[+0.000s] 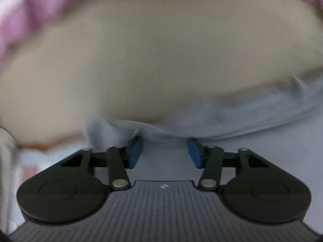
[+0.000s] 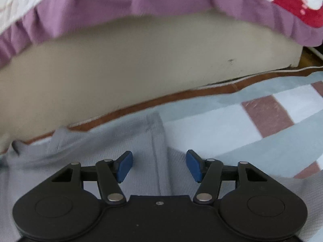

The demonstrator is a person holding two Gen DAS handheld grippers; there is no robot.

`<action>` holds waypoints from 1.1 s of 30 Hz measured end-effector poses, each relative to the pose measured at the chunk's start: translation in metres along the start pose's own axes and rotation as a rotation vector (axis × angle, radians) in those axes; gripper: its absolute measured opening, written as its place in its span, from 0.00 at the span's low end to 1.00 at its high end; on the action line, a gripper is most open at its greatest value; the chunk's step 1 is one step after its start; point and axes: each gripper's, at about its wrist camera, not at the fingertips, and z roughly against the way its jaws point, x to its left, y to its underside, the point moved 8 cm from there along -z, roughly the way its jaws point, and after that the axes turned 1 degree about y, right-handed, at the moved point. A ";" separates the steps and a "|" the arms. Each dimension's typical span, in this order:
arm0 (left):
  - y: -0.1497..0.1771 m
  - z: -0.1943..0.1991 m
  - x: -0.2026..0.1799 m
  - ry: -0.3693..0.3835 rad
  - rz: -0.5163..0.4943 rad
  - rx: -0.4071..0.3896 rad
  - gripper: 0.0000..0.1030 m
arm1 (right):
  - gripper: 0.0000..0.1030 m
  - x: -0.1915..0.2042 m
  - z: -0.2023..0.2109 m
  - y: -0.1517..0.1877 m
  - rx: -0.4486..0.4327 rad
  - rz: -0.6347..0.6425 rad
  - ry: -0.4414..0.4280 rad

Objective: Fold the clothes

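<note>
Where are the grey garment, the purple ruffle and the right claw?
grey garment (image 2: pixel 157 141): right wrist view, its raised seam band.
purple ruffle (image 2: pixel 113 6): right wrist view, middle of the frill.
right claw (image 2: pixel 159 166): right wrist view, midway between the blue fingertips.

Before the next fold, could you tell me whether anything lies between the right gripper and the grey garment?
Nothing visible does. The right gripper hangs open directly over the grey garment, a raised seam running between its pads; the checked mat beside it is bare.

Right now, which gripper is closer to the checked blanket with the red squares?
Right. The right gripper hangs over the grey garment, beside the checked blanket. The left gripper faces grey cloth, the blanket barely showing in its blurred view.
</note>
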 end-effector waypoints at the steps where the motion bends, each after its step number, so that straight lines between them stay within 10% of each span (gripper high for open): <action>1: -0.003 0.001 0.013 -0.049 0.066 -0.008 0.45 | 0.62 0.001 0.000 0.000 -0.002 0.027 0.015; 4: -0.001 0.017 0.039 -0.054 0.187 -0.016 0.49 | 0.62 0.002 -0.004 0.001 -0.014 0.063 0.050; 11: 0.067 0.092 0.050 -0.020 0.076 0.113 0.56 | 0.63 0.005 -0.004 0.001 -0.019 0.084 0.101; 16: 0.130 0.119 0.068 -0.291 -0.260 0.283 0.56 | 0.64 0.017 0.002 0.007 -0.027 0.108 0.143; 21: 0.149 0.155 0.120 -0.317 0.023 0.336 0.57 | 0.63 0.015 0.025 0.015 -0.035 0.022 0.145; 33: 0.195 0.223 0.121 0.119 0.635 0.290 0.61 | 0.65 -0.009 0.151 0.102 0.005 -0.388 -0.123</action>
